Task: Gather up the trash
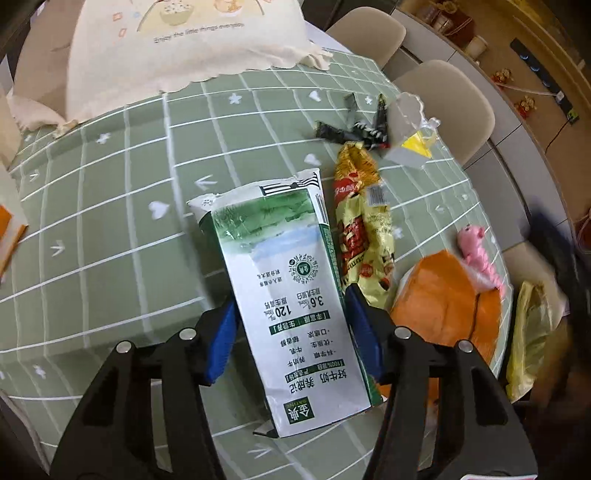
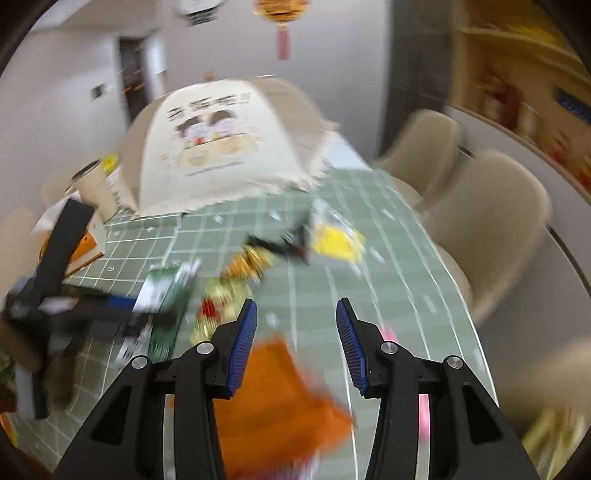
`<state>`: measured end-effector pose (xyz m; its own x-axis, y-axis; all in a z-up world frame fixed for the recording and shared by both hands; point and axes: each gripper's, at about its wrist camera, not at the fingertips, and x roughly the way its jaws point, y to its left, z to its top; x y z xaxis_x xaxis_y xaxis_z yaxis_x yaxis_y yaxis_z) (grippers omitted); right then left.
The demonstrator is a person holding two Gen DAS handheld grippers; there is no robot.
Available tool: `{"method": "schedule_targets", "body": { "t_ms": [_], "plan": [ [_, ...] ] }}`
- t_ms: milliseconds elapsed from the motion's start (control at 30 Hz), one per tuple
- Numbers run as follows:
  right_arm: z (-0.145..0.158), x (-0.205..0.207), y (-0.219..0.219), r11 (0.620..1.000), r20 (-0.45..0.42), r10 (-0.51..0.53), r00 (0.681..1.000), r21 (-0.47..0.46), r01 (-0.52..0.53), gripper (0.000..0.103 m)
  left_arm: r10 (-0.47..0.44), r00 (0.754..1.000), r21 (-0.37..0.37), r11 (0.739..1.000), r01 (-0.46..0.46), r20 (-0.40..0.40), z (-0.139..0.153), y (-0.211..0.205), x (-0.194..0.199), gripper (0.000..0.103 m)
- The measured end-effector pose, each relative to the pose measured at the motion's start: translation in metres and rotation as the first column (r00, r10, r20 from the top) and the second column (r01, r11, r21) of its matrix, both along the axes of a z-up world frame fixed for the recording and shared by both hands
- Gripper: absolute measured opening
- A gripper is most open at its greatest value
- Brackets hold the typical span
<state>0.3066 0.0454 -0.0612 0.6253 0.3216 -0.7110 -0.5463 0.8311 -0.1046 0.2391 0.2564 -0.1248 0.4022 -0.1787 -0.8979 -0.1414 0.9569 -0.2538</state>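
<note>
My left gripper (image 1: 290,314) clamps the milk carton (image 1: 284,295) between its blue pads, the yellow snack wrapper (image 1: 364,236) just right of it. My right gripper (image 2: 295,343) hangs open above the orange bag (image 2: 280,398).

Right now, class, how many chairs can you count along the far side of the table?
2. One chair stands at the table's far corner, the other chair beside it, nearer the camera. Others may be hidden outside the views.

Two wrist views over shared table (image 1: 110,229)
</note>
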Motion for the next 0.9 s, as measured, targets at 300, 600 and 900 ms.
{"method": "schedule_targets", "body": {
  "t_ms": [300, 600, 900],
  "plan": [
    [-0.061, 0.085, 0.087, 0.930, -0.019, 0.249, 0.968, -0.274, -0.244, 0.038, 0.007, 0.999, -0.063, 0.998, -0.004, 0.043, 0.002, 0.019, -0.008, 0.055],
    [-0.093, 0.116, 0.104, 0.889, -0.015, 0.219, 0.976, -0.409, -0.206, 0.035, 0.010, 0.999, -0.093, 0.996, -0.006, 0.042, -0.003, 0.023, -0.007, 0.058],
    [-0.059, 0.086, 0.061, 0.977, -0.121, 0.091, 0.988, -0.179, -0.112, 0.012, 0.013, 0.999, -0.106, 0.994, -0.009, 0.037, -0.001, 0.019, -0.007, 0.063]
  ]
}}
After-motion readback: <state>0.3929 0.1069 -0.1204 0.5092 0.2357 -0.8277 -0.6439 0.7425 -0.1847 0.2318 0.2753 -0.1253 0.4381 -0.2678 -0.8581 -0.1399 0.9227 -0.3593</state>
